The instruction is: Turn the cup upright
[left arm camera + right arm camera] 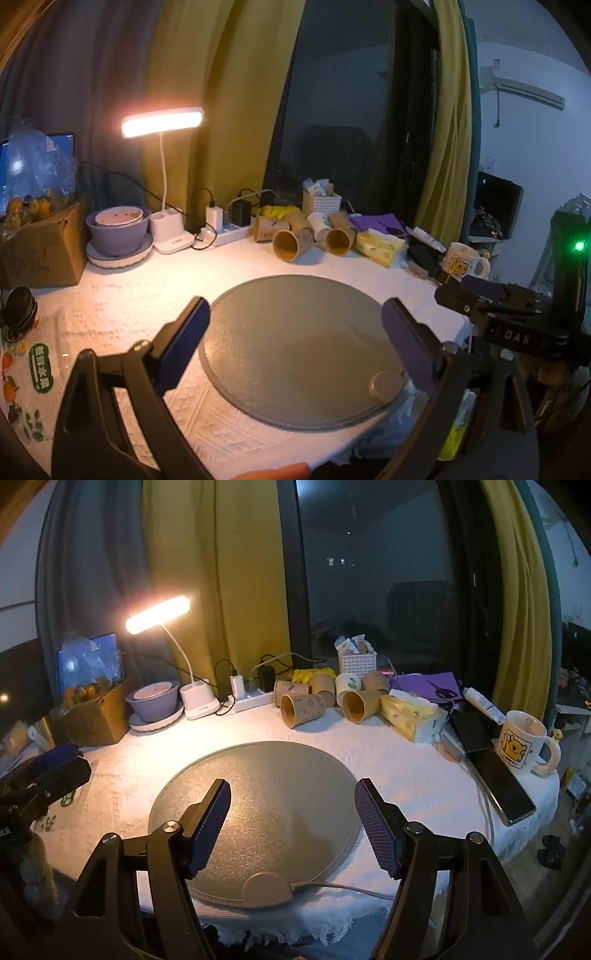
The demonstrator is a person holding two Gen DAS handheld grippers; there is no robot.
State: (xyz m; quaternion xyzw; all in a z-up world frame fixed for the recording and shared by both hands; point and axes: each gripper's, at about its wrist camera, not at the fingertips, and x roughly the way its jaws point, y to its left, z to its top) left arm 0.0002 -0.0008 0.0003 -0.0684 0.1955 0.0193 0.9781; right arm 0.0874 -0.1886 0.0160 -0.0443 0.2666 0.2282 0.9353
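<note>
Several brown paper cups lie on their sides at the back of the table, mouths toward me; the nearest are a left cup [301,709] [290,243] and a right cup [360,704] [340,239]. A white paper cup [345,686] lies among them. My left gripper [295,332] is open and empty above the round grey mat [295,332]. My right gripper [291,814] is open and empty above the same mat [266,775]. The right gripper also shows at the right edge of the left wrist view [465,295], and the left gripper at the left edge of the right wrist view [55,764].
A lit desk lamp [159,618], a purple bowl on a plate [153,699], a power strip [251,698], a cardboard box [92,716], a tissue pack [413,712], a phone [502,786] and an upright ceramic mug [522,744] ring the mat on the white cloth.
</note>
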